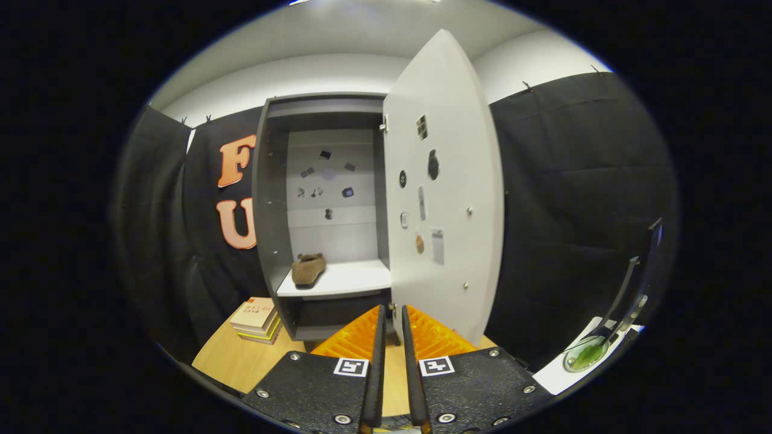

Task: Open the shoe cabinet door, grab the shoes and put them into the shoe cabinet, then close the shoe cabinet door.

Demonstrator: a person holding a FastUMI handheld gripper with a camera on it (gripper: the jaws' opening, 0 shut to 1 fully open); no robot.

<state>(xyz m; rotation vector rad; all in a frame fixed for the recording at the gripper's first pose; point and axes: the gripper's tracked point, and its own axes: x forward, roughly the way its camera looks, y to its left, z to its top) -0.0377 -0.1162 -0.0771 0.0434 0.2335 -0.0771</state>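
We see the gripper (391,328) with jaws nearly closed, holding nothing, before the open cabinet door (443,199), shoe (308,268) on the shelf (344,280).

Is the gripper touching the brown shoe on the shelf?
Apart. The gripper view shows the gripper nearly closed with nothing between its fingers, well short of the brown shoe, which lies on the cabinet's white shelf.

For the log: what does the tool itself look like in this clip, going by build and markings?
The tool has two flat, dark, textured plates fastened with round silver screws. Each plate carries a square black-and-white fiducial marker near its inner edge. Two thin fingers run forward side by side with ribbed wedge-shaped pads, a narrow gap between them and nothing in it. No cables visible.
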